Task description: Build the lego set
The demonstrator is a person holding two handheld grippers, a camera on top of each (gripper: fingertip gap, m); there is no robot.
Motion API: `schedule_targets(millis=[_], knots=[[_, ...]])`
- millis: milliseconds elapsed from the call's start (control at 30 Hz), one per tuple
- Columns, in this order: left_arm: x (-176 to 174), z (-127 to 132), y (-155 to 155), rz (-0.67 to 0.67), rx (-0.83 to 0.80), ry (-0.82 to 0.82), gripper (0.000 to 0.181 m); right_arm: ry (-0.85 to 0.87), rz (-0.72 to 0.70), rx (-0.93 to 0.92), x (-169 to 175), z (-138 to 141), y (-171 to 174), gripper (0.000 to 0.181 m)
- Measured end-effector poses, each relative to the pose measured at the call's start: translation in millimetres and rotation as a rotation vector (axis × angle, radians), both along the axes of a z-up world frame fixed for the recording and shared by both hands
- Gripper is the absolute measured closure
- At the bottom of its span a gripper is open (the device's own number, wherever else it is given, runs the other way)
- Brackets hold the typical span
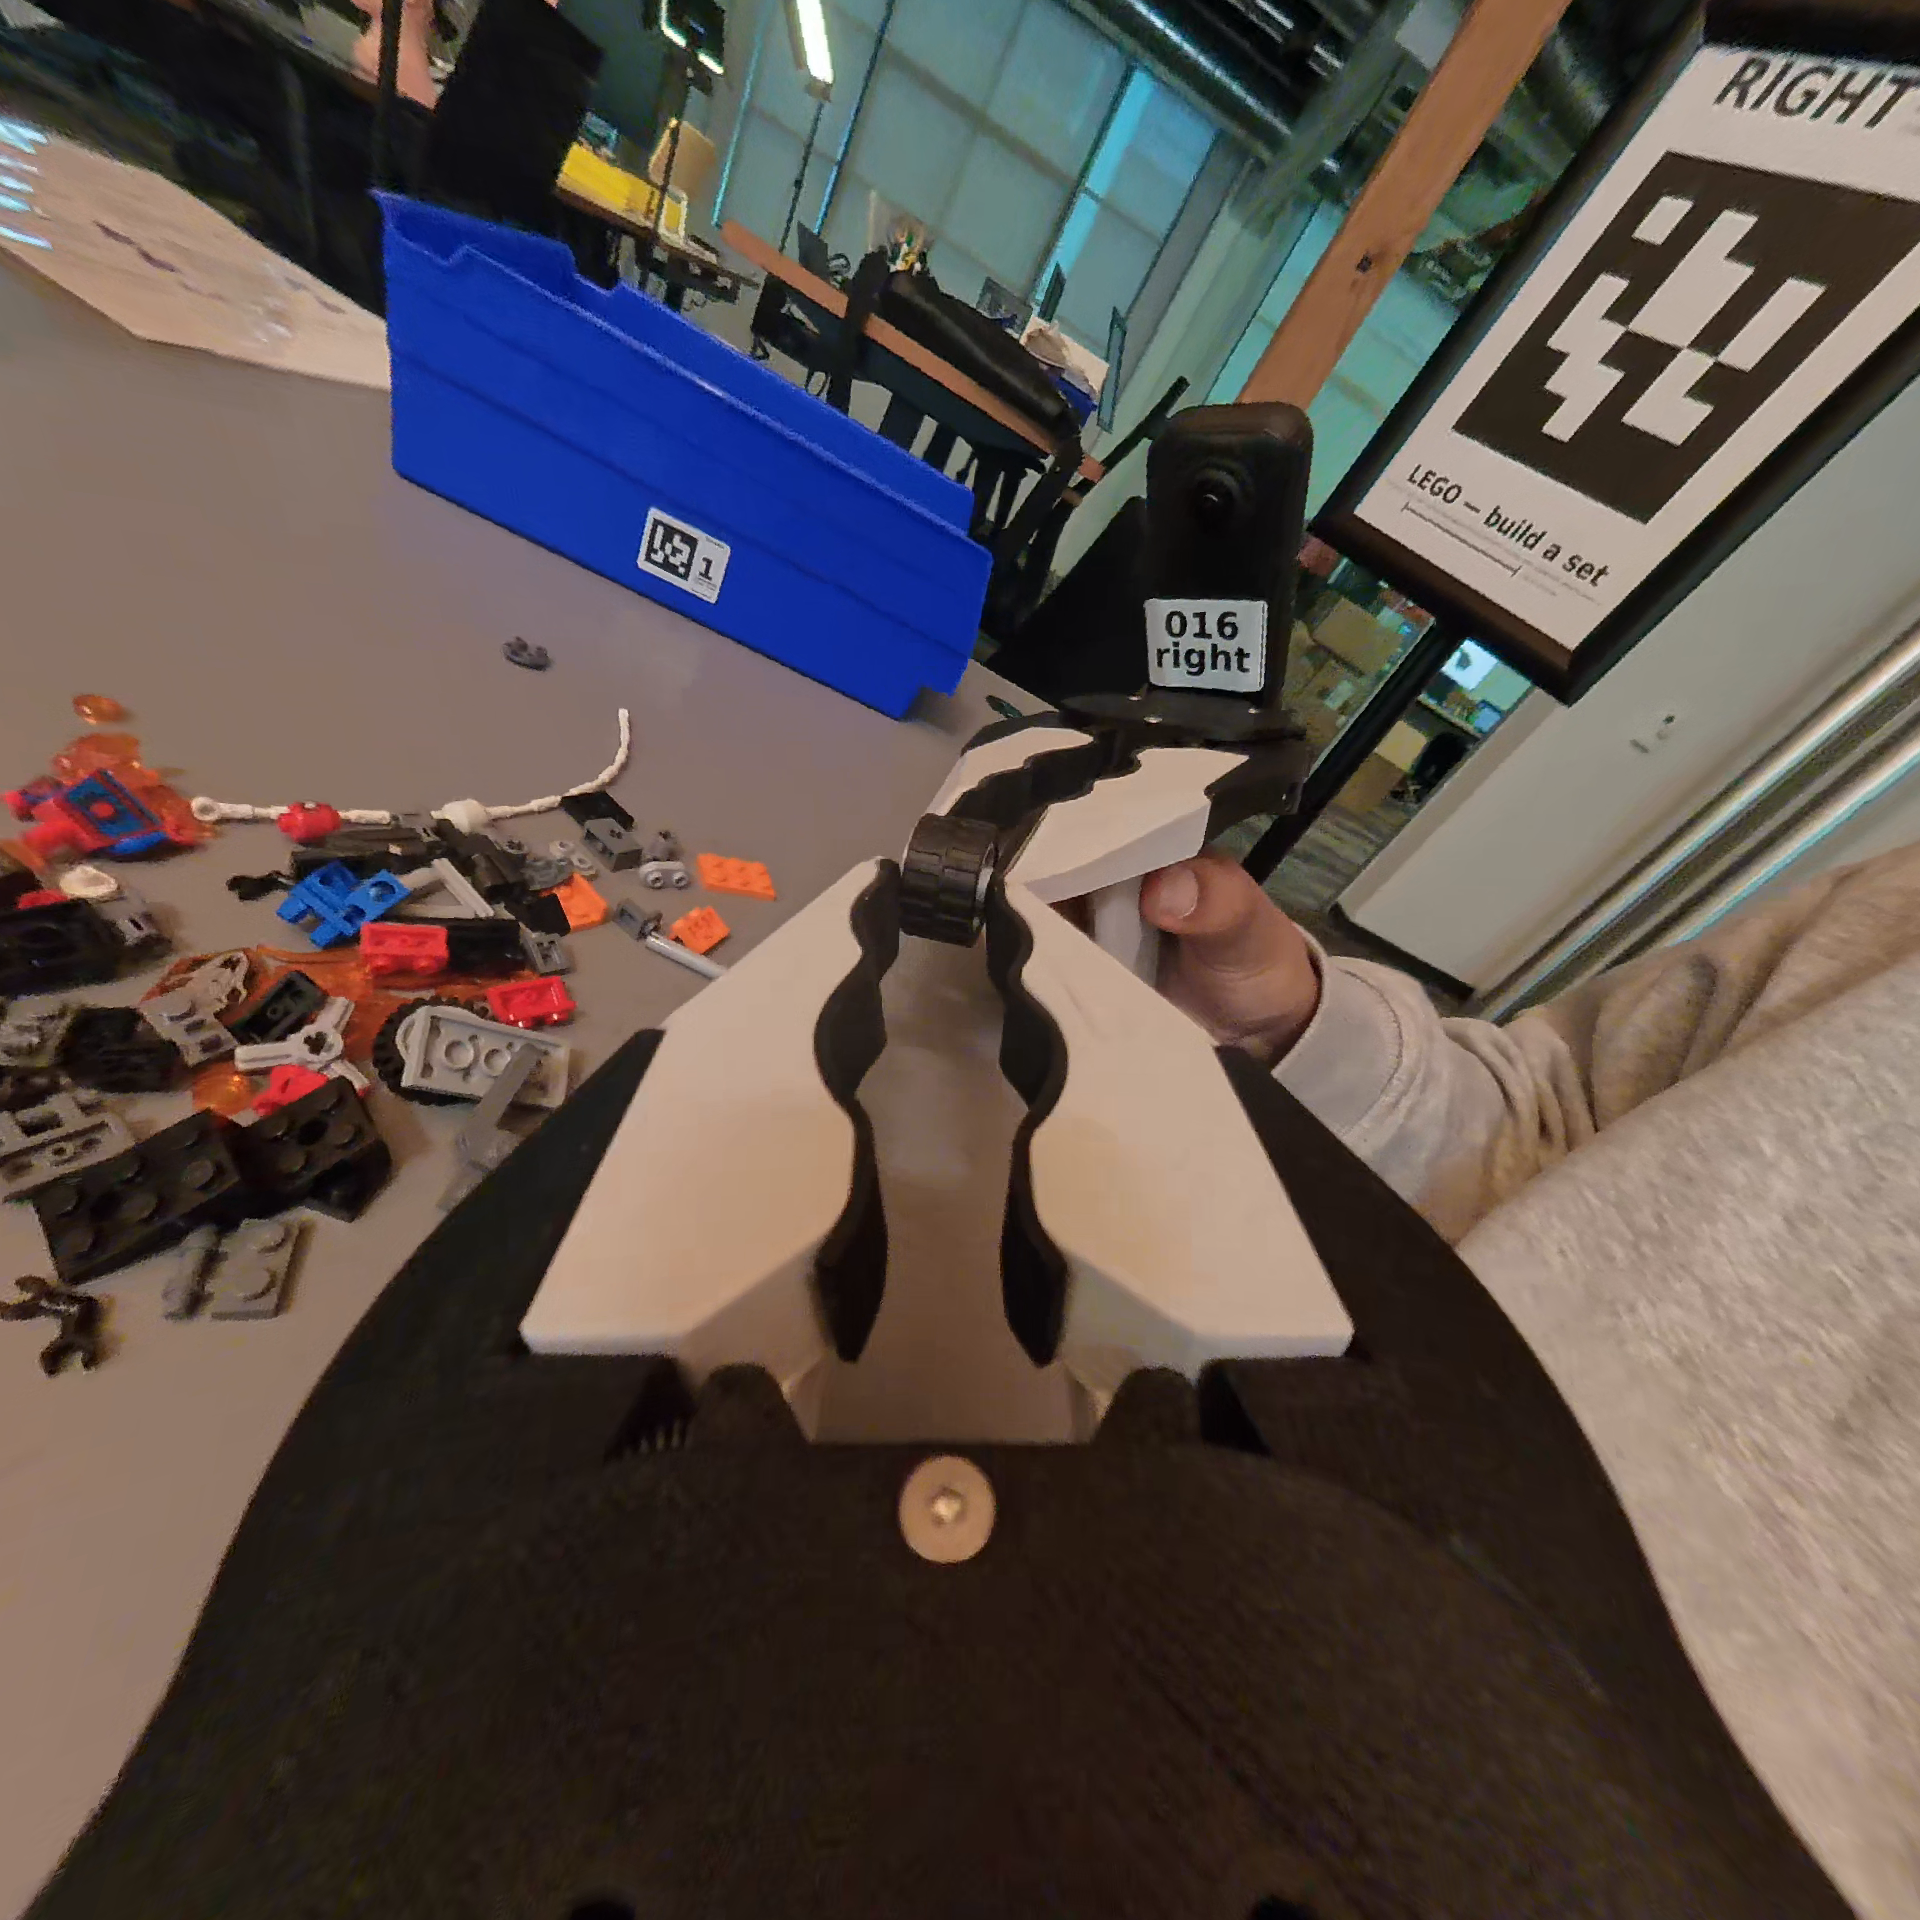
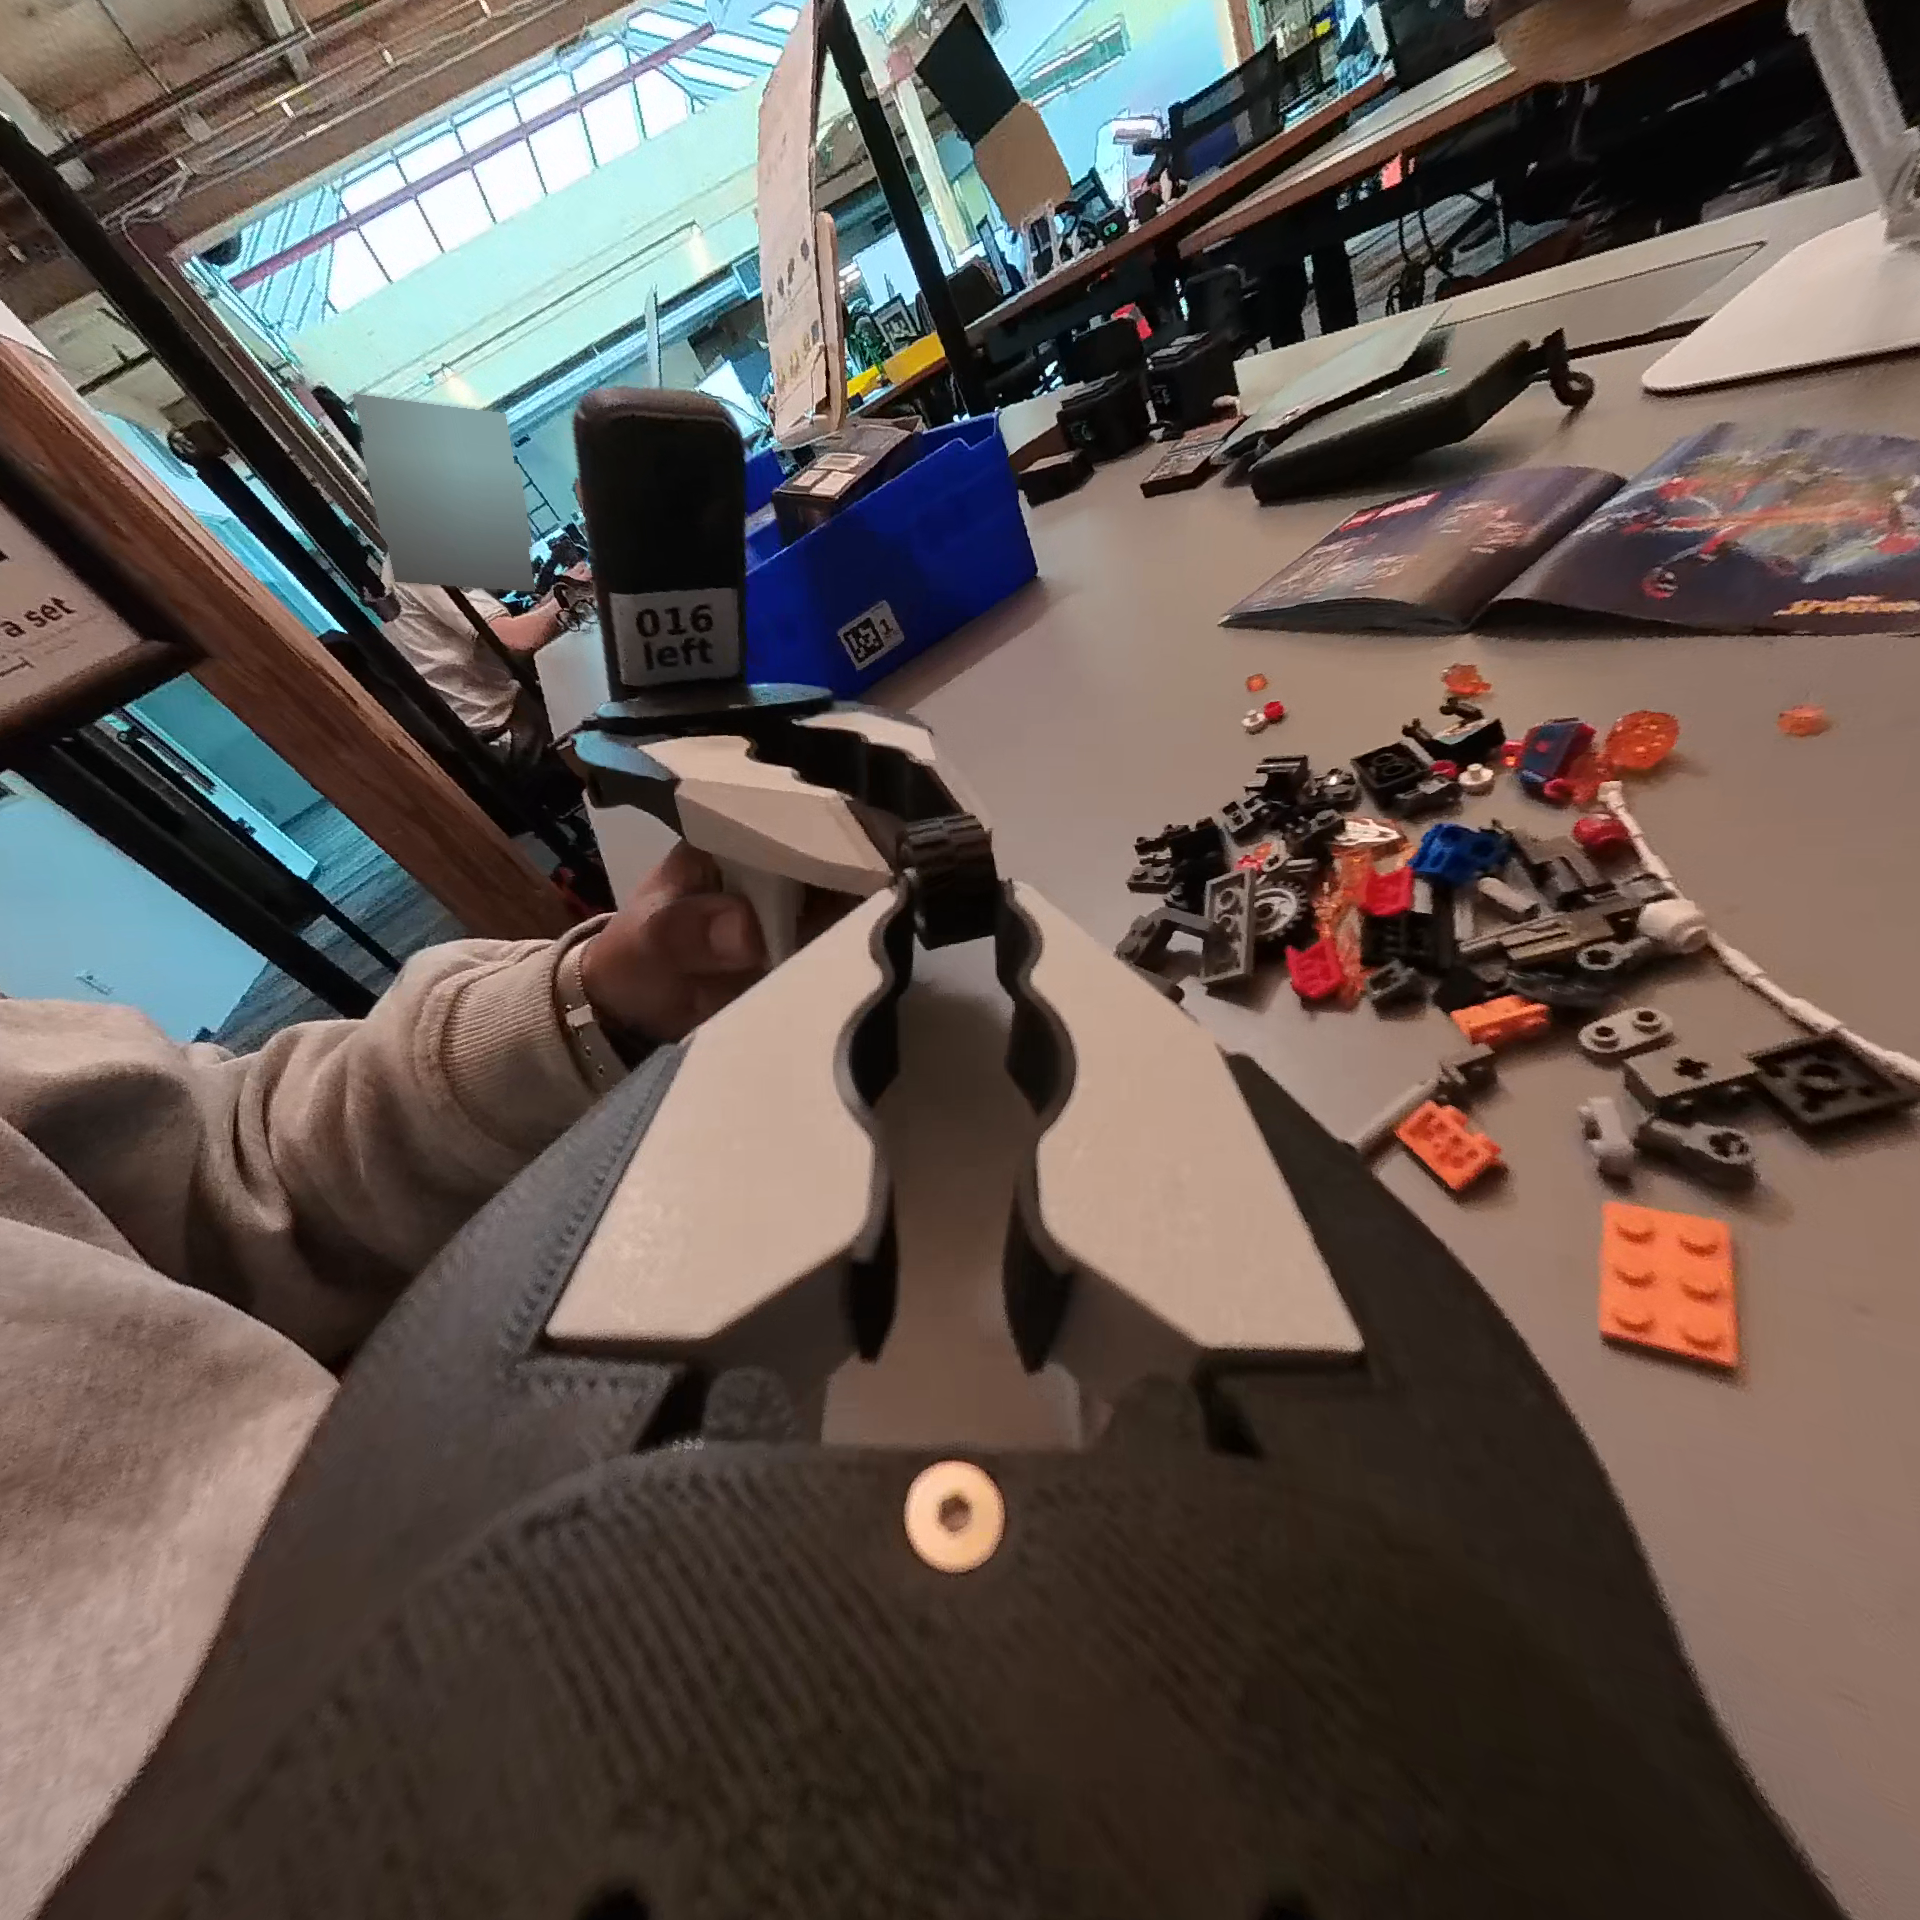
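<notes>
My left gripper (image 1: 940,894) and right gripper (image 1: 956,816) meet tip to tip above the grey table's near edge. A small black toy wheel (image 1: 945,878) sits pinched where the two sets of fingertips meet. In the right wheel view the wheel (image 2: 940,847) sits just past my right gripper (image 2: 948,914), at the tip of the left gripper (image 2: 920,821). Both pairs of jaws are closed narrow on it. I cannot tell whether it is one part or two joined. A hand in a beige sleeve holds each gripper.
A pile of small black, grey, red, blue and orange bricks (image 1: 312,987) lies on the table (image 1: 260,582), also in the right wrist view (image 2: 1455,914). An orange plate (image 2: 1668,1283) lies apart. A blue bin (image 1: 623,436) and an open booklet (image 2: 1558,561) lie farther back. Both grippers' tips are close together, under 4 cm apart. My right tips are roughly 12 centimetres from the orange plate (image 2: 1668,1283). My left wrist view (image 1: 741,871) looks at it from another angle.
</notes>
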State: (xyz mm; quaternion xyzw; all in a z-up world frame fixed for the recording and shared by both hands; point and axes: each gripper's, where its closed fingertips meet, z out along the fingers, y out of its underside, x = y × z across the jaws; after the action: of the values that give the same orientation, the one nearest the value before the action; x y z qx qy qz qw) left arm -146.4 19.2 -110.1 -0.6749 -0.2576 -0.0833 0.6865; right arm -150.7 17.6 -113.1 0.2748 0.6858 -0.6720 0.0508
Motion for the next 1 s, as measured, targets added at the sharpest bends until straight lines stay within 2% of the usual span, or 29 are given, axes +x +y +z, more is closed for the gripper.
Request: schedule_targets(millis=[600, 767, 1000], knots=[[6, 1, -1, -0.07, 0.021, -0.021, 0.167, 0.033, 0.037, -0.059, 3, 9, 1, 0.167], [4, -2, 0, -0.006, -0.038, 0.03, 0.167, 0.068, -0.024, -0.016, 0, 7, 3, 0.167], [1, -10, 7, 0.052, -0.121, 0.052, 0.168, 0.023, -0.075, -0.012, -6, 3, 8, 0.168]])
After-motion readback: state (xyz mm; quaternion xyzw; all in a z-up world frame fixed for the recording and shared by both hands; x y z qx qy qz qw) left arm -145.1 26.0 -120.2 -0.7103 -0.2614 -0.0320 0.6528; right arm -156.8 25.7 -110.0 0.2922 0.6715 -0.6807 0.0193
